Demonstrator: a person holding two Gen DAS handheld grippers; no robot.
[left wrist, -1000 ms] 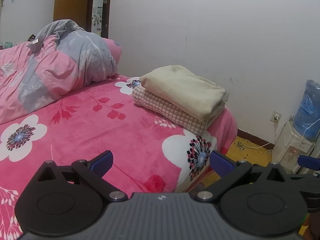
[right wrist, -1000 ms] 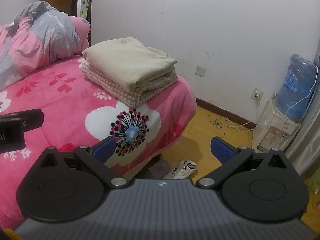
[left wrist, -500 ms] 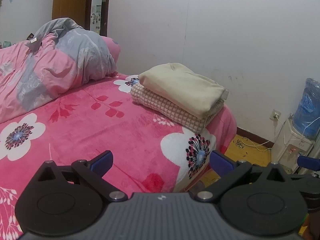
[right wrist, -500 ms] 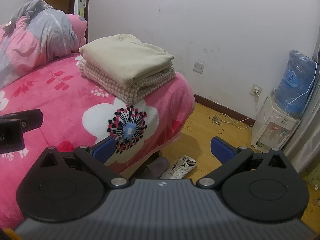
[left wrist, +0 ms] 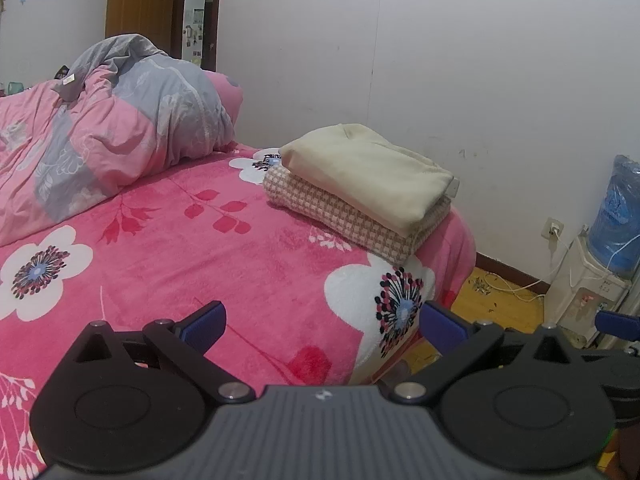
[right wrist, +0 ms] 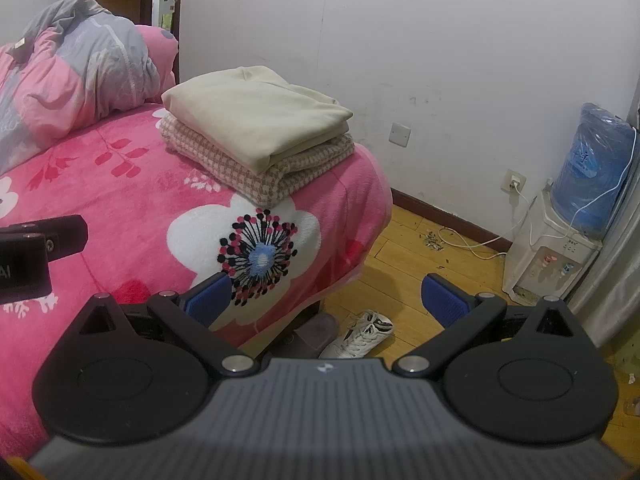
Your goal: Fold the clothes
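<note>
Step, as I judge it: folding looks done, or between garments; next calls for finding unfolded clothing, none in view. My left gripper: jaws apart, empty, above the bed. Folded stack: far corner, well ahead. My right gripper: jaws apart, empty, off the bed's edge.

Home bedroom: bed (floral blanket), water dispenser.
</note>
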